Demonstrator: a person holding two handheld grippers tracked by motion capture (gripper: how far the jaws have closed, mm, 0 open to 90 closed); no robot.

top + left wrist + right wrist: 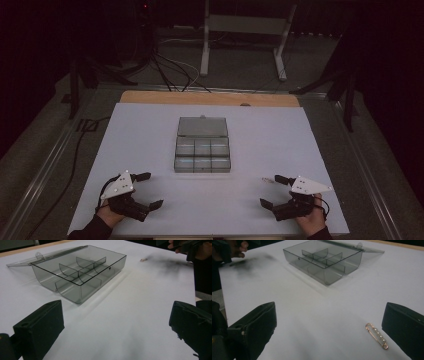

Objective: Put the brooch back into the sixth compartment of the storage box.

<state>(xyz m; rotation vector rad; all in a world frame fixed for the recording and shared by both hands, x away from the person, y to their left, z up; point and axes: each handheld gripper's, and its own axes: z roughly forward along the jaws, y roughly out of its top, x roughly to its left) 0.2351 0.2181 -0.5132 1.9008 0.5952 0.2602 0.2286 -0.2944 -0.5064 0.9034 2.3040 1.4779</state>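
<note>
Between my right gripper's [329, 322] spread jaws I'm seeing the pin [377, 335] lying slantwise, nearer one jaw — left gripper [117, 322] idling agape, farther off.

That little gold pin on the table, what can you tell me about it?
The pin is a slim safety-pin-style brooch, gold-coloured and metallic-looking, with a row of small pale beads, pearl-like, along one bar. It seems closed, though that is too small to confirm. It lies flat on the white table, slanted, just inside one jaw of the open right gripper but touching neither jaw. It sits well apart from the clear compartment box. From the high view it is a tiny speck by that gripper.
</note>
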